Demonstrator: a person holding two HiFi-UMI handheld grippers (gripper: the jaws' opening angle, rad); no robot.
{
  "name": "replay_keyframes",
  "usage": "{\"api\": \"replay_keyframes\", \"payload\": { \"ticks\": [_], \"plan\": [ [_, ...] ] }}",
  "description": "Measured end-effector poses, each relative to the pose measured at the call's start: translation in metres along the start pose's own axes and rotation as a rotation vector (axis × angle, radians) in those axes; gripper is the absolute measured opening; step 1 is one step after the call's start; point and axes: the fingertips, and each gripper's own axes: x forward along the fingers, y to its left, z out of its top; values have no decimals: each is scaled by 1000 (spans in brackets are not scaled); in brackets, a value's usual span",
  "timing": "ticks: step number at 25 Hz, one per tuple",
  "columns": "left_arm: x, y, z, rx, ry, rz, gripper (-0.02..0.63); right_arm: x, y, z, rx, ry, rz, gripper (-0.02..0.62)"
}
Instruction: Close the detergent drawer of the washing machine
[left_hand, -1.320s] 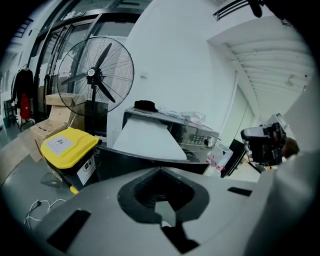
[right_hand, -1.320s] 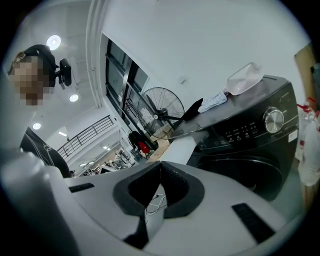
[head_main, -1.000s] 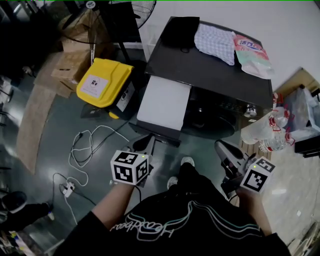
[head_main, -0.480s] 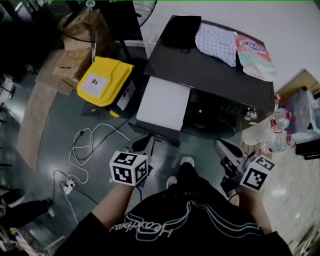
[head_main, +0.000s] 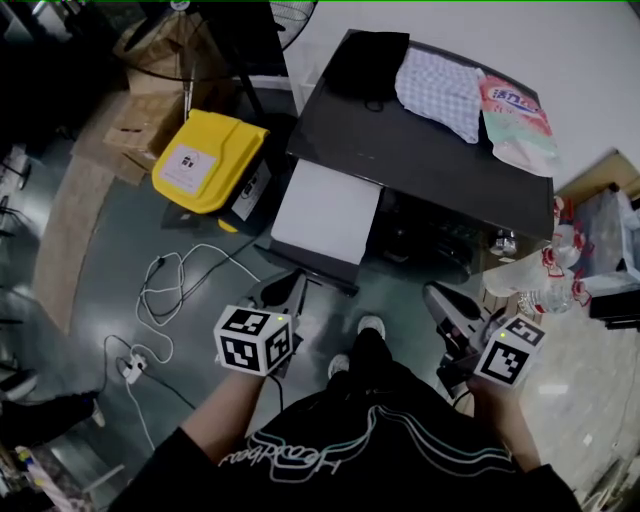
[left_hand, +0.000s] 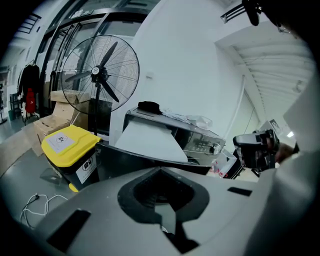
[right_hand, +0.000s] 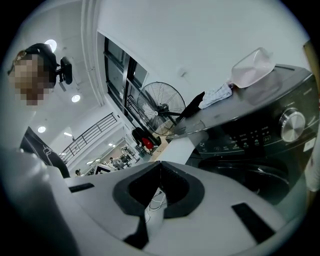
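The left claw (left_hand: 160, 172) has its two jaws closed together, the tips touching, and nothing is between them. The right claw (right_hand: 159, 165) is the same: jaws together and empty. The person holds one in each hand, low in front of the body. Both claws point toward the washer (head_main: 430, 150), and both are apart from it and touch nothing.

The drawer (head_main: 325, 212) is open. It is a white block that sticks out from the front of the washer, on its left side. It lies ahead of the left claw and a little to the right of it. In the right gripper view a round knob (right_hand: 292, 125) shows on the front panel, to the right of the drawer.

On top of the washer lie a black cloth (head_main: 365, 62), a checked cloth (head_main: 438, 90) and a bag (head_main: 515, 112), side by side from left to right. A yellow bin (head_main: 208, 165) stands on the floor to the left of the washer, and a fan (left_hand: 100, 75) stands behind it. White cables (head_main: 165, 300) lie on the floor to the left of the left claw. Clear bottles (head_main: 535, 272) stand near the right side of the washer.
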Motion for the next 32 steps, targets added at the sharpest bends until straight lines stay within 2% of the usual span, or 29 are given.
{"api": "replay_keyframes", "payload": {
  "ticks": [7,32],
  "plan": [
    [9,5,7,-11,5,16,23,13,-3,4,8,28,30,28],
    [51,9,44,-18,6,28,23,39,-33,66,-28,42,65,28]
  ]
}}
